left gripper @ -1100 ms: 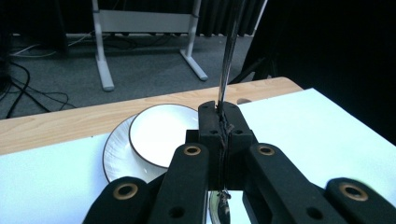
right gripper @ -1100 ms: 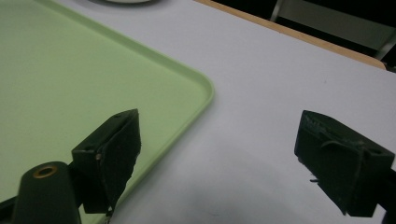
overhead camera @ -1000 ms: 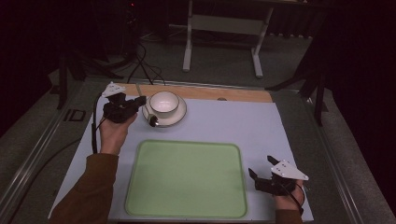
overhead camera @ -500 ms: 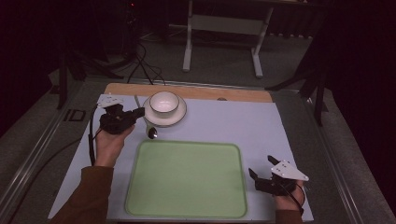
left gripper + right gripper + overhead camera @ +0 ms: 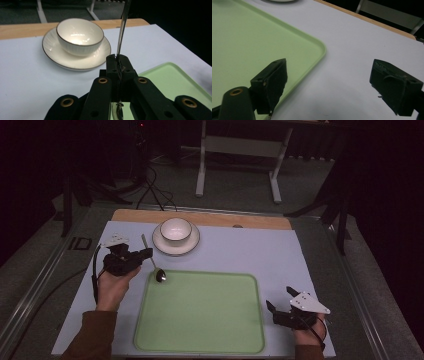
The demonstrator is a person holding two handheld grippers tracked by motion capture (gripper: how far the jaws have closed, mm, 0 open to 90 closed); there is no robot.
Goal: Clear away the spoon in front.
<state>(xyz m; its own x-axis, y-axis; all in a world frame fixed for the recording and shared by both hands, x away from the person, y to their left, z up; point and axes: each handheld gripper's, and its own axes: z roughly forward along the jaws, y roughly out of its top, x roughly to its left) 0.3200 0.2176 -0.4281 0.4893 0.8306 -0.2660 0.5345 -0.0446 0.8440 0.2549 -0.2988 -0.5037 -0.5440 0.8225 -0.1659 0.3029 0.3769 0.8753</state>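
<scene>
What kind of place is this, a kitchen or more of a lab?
Probably a lab recording bench: a white mat on a framed table, cables across the dark floor, and a staged bowl, saucer and green tray.

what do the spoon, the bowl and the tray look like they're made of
Spoon: likely polished steel; thin handle, mirror glint.
Bowl: seems glazed ceramic; glossy cream, ribbed sides, dark rim line.
Tray: probably matte plastic; flat pale green, rounded moulded lip, no shine.
</scene>
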